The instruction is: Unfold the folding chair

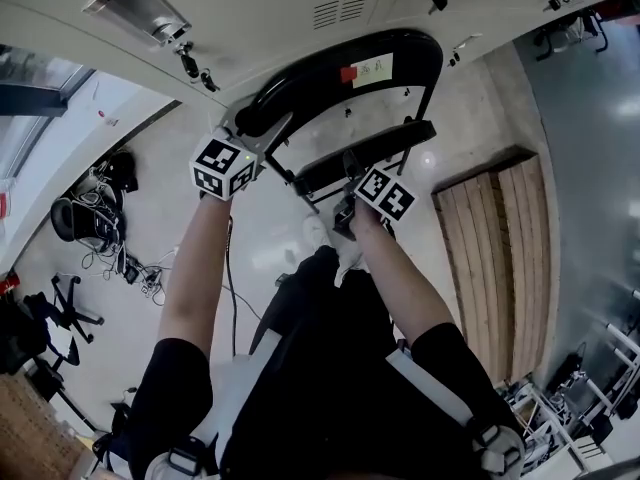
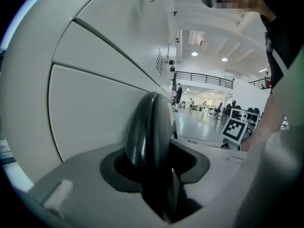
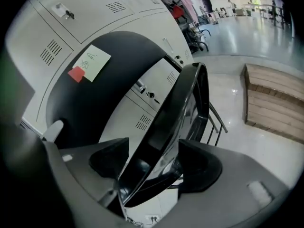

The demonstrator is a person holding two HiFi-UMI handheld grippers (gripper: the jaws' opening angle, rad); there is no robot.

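A black folding chair stands against the grey lockers, its curved backrest (image 1: 340,68) above the raised seat (image 1: 365,153). My left gripper (image 1: 248,133) is at the backrest's left end. In the left gripper view the backrest's rounded edge (image 2: 147,127) sits in the pad notch and my left gripper (image 2: 154,170) is shut on it. My right gripper (image 1: 352,173) is at the seat's front edge. In the right gripper view the seat edge (image 3: 180,108) runs slantwise between the jaws of my right gripper (image 3: 154,167), which stand wide with a gap at the left pad. The backrest (image 3: 95,94) carries a paper note (image 3: 92,61).
Grey lockers (image 1: 300,8) stand directly behind the chair. A low wooden slatted platform (image 1: 495,238) lies on the floor to the right. Office chairs and cables (image 1: 90,218) clutter the floor at the left. The person's legs are right in front of the chair.
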